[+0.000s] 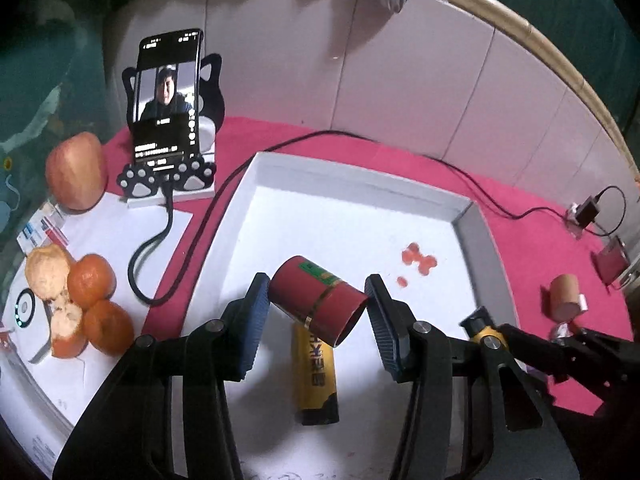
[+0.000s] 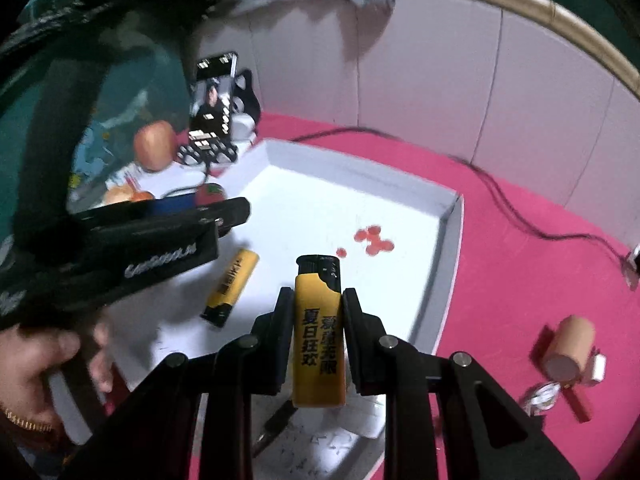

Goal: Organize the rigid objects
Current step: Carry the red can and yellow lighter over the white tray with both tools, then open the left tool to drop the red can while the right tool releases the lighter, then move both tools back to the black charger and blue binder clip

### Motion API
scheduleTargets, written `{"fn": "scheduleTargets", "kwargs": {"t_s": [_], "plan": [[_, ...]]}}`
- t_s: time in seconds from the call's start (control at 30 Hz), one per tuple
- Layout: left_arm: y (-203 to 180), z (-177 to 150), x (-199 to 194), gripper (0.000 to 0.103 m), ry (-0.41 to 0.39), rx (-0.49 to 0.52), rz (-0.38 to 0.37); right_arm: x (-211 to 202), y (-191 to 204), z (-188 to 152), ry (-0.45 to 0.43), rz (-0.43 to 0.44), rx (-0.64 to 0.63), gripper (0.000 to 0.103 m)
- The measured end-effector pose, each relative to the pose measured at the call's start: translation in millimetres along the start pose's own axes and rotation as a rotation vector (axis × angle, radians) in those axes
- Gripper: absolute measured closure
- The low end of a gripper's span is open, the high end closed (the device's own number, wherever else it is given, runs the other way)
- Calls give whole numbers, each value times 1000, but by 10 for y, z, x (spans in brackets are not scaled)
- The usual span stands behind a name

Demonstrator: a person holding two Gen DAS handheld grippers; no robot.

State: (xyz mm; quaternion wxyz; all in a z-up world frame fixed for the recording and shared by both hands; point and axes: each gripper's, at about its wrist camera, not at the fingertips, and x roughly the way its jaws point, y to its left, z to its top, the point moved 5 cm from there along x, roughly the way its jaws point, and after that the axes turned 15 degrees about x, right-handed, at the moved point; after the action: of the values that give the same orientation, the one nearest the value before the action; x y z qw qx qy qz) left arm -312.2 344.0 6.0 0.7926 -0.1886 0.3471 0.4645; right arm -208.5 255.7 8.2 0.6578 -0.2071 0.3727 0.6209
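The left gripper [image 1: 316, 304] held a red cylinder [image 1: 320, 305] crosswise between its blue pads, jaws partly spread and closed against both ends, above the white tray [image 1: 360, 184]. Beneath it a yellow lighter [image 1: 315, 380] lay flat on the tray floor. The right gripper [image 2: 316, 304] had its jaws drawn narrow, clamping a second yellow lighter [image 2: 319, 340] upright between the fingers, black cap projecting beyond the tips, over the tray's near edge.

My left gripper [image 1: 318, 300]: black linkage arms, silver pivot screws, ribbed blue pads [image 1: 256, 320]. Gold bracelet [image 2: 24, 422] on my wrist.
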Motion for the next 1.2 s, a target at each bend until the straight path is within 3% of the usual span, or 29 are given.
{"fn": "scheduleTargets", "kwargs": {"t_s": [0.1,0.2,0.23,0.3,0.33,0.37,0.53,0.57,0.83,1.0,1.07,1.2], "plan": [[-10,-38,54,50,15,3,22,107,-13,-71,10,-7,6,79],[23,-35,22,16,-6,-20,51,143,-37,-117,8,8,10,79],[41,-31,-2,15,-18,-31,62,141,-54,-134,1,3,10,77],[88,-26,-49,9,-30,-53,90,135,-67,-145,-6,6,16,52],[106,-17,-56,0,-32,-60,97,113,-78,-152,-15,12,19,26],[116,-15,-73,0,-34,-64,105,73,-85,-161,-35,15,19,16],[75,-6,-187,0,-72,-70,127,-72,-73,-178,-104,-6,-35,15],[61,-4,-210,0,-80,-70,129,-115,-79,-185,-116,-9,-43,10],[-257,84,-480,0,-157,0,122,-423,-373,-145,-202,-4,-5,8],[-622,149,-643,0,-206,83,70,-880,-893,-39,-318,-17,77,7],[-784,168,-665,0,-211,122,40,-1056,-1146,-7,-361,-40,117,0],[-1223,158,-636,0,-200,233,-31,-1346,-1724,-21,-414,-96,226,0]]}}
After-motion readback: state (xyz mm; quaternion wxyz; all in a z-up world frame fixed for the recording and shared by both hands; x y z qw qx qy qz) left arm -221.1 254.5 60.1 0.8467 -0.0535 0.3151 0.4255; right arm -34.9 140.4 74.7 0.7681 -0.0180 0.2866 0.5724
